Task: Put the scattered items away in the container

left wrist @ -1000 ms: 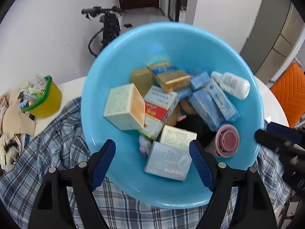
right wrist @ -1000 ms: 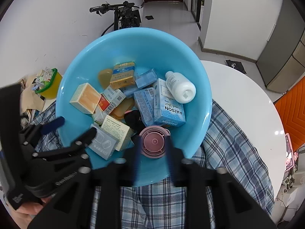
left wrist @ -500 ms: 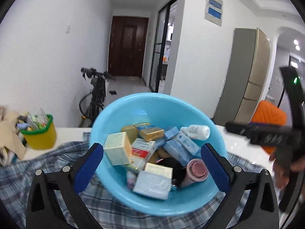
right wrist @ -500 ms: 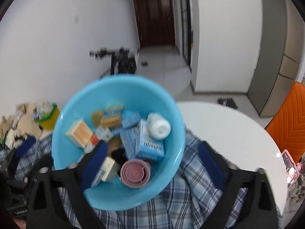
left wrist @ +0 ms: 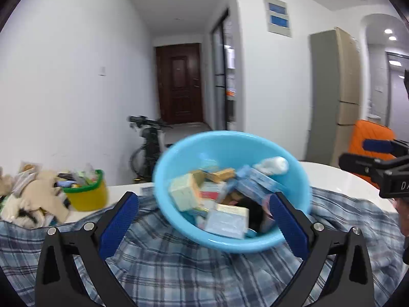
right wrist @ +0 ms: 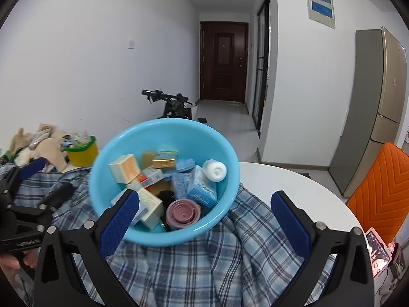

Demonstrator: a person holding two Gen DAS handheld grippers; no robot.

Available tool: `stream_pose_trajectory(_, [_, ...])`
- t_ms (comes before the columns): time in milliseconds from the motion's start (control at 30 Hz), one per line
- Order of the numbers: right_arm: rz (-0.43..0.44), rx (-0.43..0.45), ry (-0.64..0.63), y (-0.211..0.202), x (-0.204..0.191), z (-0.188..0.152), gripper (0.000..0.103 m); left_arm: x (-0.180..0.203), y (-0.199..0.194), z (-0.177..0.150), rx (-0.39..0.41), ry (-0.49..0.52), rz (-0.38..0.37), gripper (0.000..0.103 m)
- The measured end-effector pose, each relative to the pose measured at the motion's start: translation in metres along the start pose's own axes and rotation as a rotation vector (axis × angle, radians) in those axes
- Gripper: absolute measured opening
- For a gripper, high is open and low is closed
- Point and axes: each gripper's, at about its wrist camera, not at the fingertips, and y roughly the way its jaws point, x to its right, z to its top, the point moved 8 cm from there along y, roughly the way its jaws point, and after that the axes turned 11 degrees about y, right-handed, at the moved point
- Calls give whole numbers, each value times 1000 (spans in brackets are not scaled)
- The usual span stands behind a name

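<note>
Both grippers have drawn back and tilted up since the earlier frames: the round light-blue plastic basin (right wrist: 163,151), which filled each view a second ago, now sits lower and smaller, with the hallway and dark brown door (right wrist: 223,61) in sight above it. Left gripper (left wrist: 203,226) and right gripper (right wrist: 204,223) have just been opening and now stand fully released, blue pads spread wide, nothing pressed between them; the basin's near rim shows in the gap of each but is not touched.

Basin rests on a crumpled blue-and-white plaid cloth (right wrist: 194,263) spread over a round white table (right wrist: 294,186). It holds the gathered items: assorted small cardboard boxes (right wrist: 124,168), a white plastic bottle (right wrist: 214,170) against the right wall and a mauve round lid (right wrist: 182,213) near the front rim. Left view is motion-blurred.

Table edge curves away on the right, with bare white surface between cloth and edge. An orange quilted chair (right wrist: 383,186) stands just beyond that edge. At the far left, a yellow tub with green rim (right wrist: 80,152) sits beside a heap of beige clutter (right wrist: 38,145), well apart from the basin.
</note>
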Motion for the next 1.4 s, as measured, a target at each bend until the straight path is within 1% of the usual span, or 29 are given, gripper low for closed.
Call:
stream_pose_trajectory(33, [6,6,4,-7,-2,-1,103,3,-3,-1,6,-7,-25,103])
stream_pose_trajectory(67, [12,11,7,-13,-3,-1,103,4,-6,-1,14,-15,-32,103])
stream_pose_trajectory(167, [37,33,3,-30,-7,-4,103,4,-18,-4,39,-42,-37,103])
stream_pose_trajectory(300, [13,104,-32,-49,-9,-9,103,4,-38,-3,77,-38,-9,103])
stream_pose_trajectory(367, [12,142,-43,-58,-10,-14,103,7,-48,-4,91,-9,14,103])
stream_pose_trajectory(467, [45,181,-73,-66,-13,-27,103,14,-59,-14,107,50,57,103])
stream_pose_trajectory(500, [45,185,-76,-67,-13,-33,103,15,-63,-18,117,60,75,103])
stream_pose_trajectory(533, [39,185,-76,-66,-13,-38,103,18,-66,-22,121,64,77,103])
stream_pose_trajectory(667, [30,192,-89,-70,-13,-59,103,28,-72,-41,99,46,23,103])
stream_pose_trajectory(767, [36,206,-97,-78,-17,-68,103,30,-77,-51,98,8,21,103])
stream_pose_trajectory(867, [49,223,-81,-88,-20,-74,103,29,-86,-59,107,-19,61,103])
stream_pose_trajectory(967, [42,227,-75,-92,-24,-81,103,35,-97,-63,146,36,139,103])
stream_pose_trajectory(1000, [40,223,-72,-92,-25,-83,103,38,-99,-65,147,58,153,103])
stream_pose_trajectory(1067, [52,212,-48,-92,-26,-89,103,45,-102,-73,142,70,134,103])
stream_pose_trajectory(1133, [68,212,-23,-91,-27,-95,103,48,-105,-79,137,56,127,103])
stream_pose_trajectory(1200, [47,225,-36,-91,-28,-101,103,49,-106,-85,128,41,115,103])
stream_pose_trajectory(1267, [34,223,-43,-89,-28,-105,103,50,-107,-89,122,36,123,103])
stream_pose_trajectory(1333, [44,209,-27,-86,-26,-110,103,51,-107,-94,116,44,140,103])
stream_pose_trajectory(1400, [44,200,-8,-85,-22,-114,103,52,-104,-99,98,27,131,103])
